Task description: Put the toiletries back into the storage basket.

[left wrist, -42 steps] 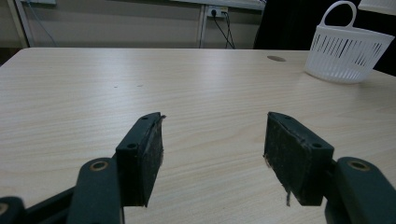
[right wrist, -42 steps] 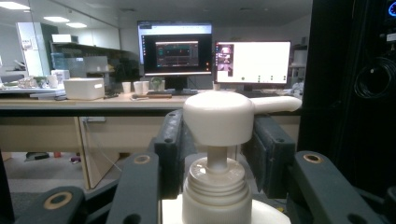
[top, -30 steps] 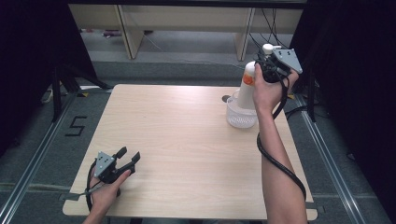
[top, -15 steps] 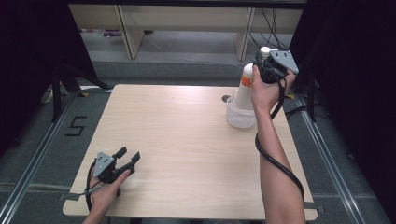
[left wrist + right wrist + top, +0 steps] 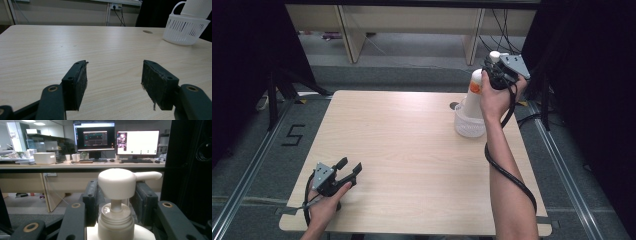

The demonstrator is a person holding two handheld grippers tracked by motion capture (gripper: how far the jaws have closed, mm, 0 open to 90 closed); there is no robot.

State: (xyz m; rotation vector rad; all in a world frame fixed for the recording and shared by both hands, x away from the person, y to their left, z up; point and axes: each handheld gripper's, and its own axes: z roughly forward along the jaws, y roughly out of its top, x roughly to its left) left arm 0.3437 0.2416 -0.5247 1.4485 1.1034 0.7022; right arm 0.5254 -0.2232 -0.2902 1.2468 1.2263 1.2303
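Note:
A white pump bottle [image 5: 473,97] with an orange label stands upright with its base down in a white slatted basket [image 5: 469,127] at the table's far right. My right gripper [image 5: 494,70] is shut on the bottle's pump top; in the right gripper view the two jaws squeeze the pump head [image 5: 116,182] from both sides, its spout pointing right. My left gripper [image 5: 349,167] rests low on the table near the front left corner, open, with bare wood between its pads [image 5: 77,82]. The left gripper view shows the basket [image 5: 185,30] and the bottle [image 5: 197,7] far off to the right.
The light wooden table [image 5: 402,135] has a small round hole [image 5: 454,105] just left of the basket. Dark curtains flank the table, and wooden shelving stands on the floor behind it. A cable hangs from my right gripper along the forearm.

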